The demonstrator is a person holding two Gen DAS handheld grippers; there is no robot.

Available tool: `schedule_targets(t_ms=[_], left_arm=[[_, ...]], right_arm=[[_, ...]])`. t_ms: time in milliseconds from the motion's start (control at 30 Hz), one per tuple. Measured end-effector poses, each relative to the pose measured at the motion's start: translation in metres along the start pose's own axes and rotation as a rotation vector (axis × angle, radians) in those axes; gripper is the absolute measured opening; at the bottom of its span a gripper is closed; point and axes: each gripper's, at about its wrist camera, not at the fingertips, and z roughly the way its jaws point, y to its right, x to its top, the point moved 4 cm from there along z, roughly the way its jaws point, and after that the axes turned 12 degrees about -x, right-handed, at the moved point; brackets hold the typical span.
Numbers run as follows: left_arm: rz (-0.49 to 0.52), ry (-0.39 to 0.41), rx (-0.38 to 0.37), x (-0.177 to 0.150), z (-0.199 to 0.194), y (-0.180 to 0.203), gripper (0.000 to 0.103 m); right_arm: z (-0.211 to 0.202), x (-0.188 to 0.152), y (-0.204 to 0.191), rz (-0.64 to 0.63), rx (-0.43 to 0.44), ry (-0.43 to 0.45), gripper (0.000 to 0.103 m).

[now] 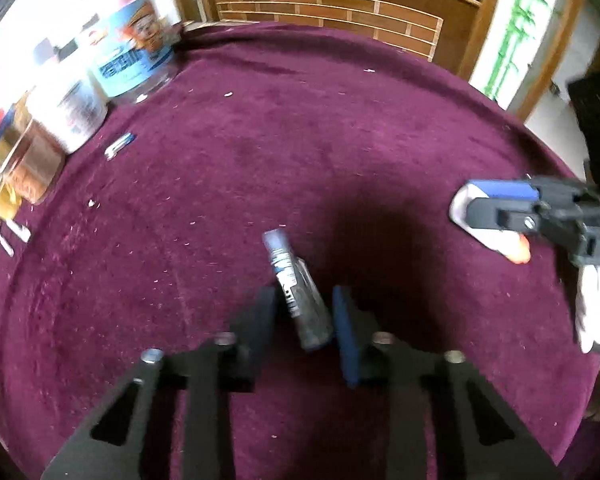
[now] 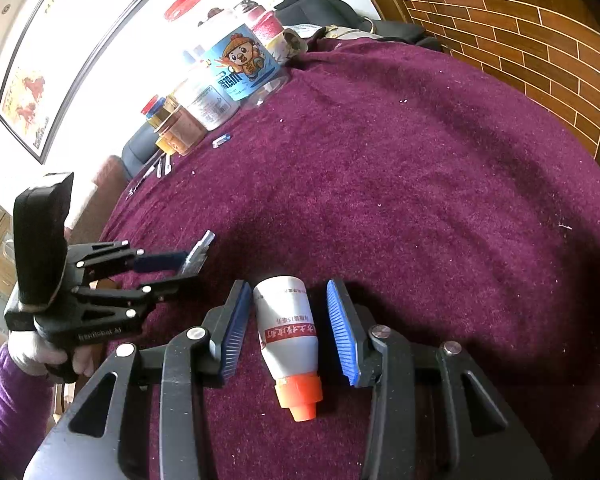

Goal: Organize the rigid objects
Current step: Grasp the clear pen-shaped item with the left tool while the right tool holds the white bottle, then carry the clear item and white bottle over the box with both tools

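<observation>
- Left tool has a small blue-labelled tube sitting between its pads. Looks clamped on it in the right wrist view, where the tube pokes out past the tips, but the left wrist view is blurry and shows a sliver of gap, so I honestly can't tell if it's squeezing.
- Right tool is spread apart around a white bottle with an orange cap. The bottle lies flat on the maroon counter, cap end pointing back toward the tool's body, and neither pad touches it.
- From the left wrist view, the same white bottle sits well off to the right of the tube, with the right tool over it.
- Far from the bottle, at the counter's back-left edge, there's a cluster of jars: a clear one with a cartoon label, a white-labelled one and a brownish one beside it.
- A small silvery-blue thing lies on the counter just in front of those jars.
</observation>
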Motion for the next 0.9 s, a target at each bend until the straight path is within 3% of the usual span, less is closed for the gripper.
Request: schedule_targets(t_ms=[100,233,300,333,367,400,467,700,900], left_arm=[[-0.008,0.002,0.003,0.000,0.002,0.002,0.021],[-0.075,0.043,0.021,0.005,0.004,-0.004,0.037],[-0.094,0.073,0.031,0.010,0.005,-0.011,0.037],[-0.105,0.086,0.040,0.008,0.004,-0.010,0.031],[-0.115,0.101,0.041,0.007,0.003,-0.006,0.016],[-0.118,0.110,0.049,0.004,0.001,-0.001,0.012],[-0.130,0.124,0.077,-0.005,-0.003,0.010,0.012],[-0.214,0.269,0.017,-0.049,-0.058,0.041,0.012],[-0.284,0.434,0.010,-0.106,-0.131,0.053,0.012]], right_arm=[[0.000,0.000,0.000,0.000,0.001,0.000,0.038],[0.000,0.000,0.001,0.002,0.004,0.000,0.039],[0.000,0.001,0.000,0.002,0.004,0.001,0.039],[0.000,0.001,0.000,0.003,0.005,0.001,0.039],[0.000,0.000,0.001,0.004,0.007,0.001,0.039],[0.000,0.000,0.001,0.007,0.010,0.001,0.039],[0.000,0.001,0.003,0.012,0.018,0.001,0.039],[0.001,0.001,0.005,0.024,0.041,0.000,0.041],[-0.010,-0.013,-0.014,-0.112,-0.077,-0.022,0.042]])
